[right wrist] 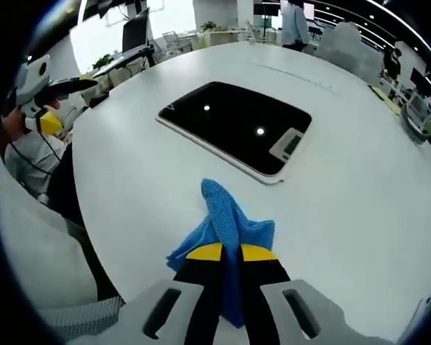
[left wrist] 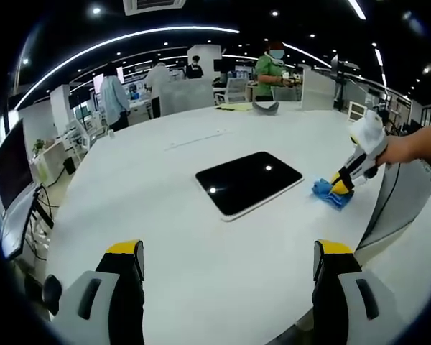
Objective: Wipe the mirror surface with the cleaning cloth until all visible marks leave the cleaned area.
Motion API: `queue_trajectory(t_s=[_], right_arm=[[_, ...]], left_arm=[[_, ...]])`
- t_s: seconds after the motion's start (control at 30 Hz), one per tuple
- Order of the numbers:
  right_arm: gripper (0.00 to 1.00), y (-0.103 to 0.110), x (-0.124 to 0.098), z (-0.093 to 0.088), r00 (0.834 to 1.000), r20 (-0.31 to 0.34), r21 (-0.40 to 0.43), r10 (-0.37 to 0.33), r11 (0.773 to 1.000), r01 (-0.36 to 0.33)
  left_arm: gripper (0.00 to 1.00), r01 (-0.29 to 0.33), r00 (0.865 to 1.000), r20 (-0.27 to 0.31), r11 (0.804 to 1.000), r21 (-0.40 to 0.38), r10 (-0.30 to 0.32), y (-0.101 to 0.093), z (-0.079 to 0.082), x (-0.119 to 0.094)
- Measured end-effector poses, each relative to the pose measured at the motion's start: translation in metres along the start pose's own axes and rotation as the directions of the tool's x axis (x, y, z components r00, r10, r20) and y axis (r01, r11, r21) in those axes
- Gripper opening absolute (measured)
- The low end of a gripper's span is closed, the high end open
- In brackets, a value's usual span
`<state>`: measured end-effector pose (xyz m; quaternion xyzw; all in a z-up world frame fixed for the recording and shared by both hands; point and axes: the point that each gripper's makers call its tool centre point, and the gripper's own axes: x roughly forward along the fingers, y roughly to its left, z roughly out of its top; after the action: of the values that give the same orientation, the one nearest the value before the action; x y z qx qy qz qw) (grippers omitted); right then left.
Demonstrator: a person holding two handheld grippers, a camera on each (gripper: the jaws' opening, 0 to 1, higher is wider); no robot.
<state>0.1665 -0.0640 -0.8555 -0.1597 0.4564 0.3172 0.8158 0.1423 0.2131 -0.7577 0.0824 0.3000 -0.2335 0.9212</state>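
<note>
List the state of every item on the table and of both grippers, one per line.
mirror: lying flat on the white table, cloth not on it yet.
blue cleaning cloth: crumpled, pinched by the right gripper, beside the mirror.
left gripper: fingers apart, empty, above the table.
right gripper: shut on the cloth.

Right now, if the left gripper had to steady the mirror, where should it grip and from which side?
Probably the near long edge of the mirror, coming in low from the left gripper's side. It lies flat on the table, so only the thin rim is grippable. The right gripper and cloth sit at the far end.
</note>
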Motion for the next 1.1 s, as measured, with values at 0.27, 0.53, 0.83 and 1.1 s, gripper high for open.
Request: queue_trajectory(t_s=[0.27, 0.53, 0.83, 1.1], right_arm=[[0.02, -0.003, -0.006, 0.011, 1.0, 0.011, 0.009, -0.01, 1.0, 0.01], [0.02, -0.006, -0.017, 0.039, 0.997, 0.075, 0.009, -0.036, 0.999, 0.035], [0.02, -0.019, -0.024, 0.063, 0.991, 0.118, -0.011, -0.068, 0.998, 0.069], [0.02, -0.031, -0.026, 0.072, 0.988, 0.13, -0.014, -0.084, 0.996, 0.086]], left_arm=[[0.99, 0.001, 1.0, -0.003, 1.0, 0.006, -0.001, 0.002, -0.002, -0.002], [0.99, -0.005, 1.0, 0.003, 1.0, -0.004, 0.005, 0.008, -0.002, -0.004], [0.99, -0.012, 1.0, 0.006, 1.0, -0.002, 0.012, 0.009, -0.002, -0.004], [0.99, -0.017, 1.0, 0.011, 1.0, -0.004, 0.017, 0.007, -0.004, -0.007]])
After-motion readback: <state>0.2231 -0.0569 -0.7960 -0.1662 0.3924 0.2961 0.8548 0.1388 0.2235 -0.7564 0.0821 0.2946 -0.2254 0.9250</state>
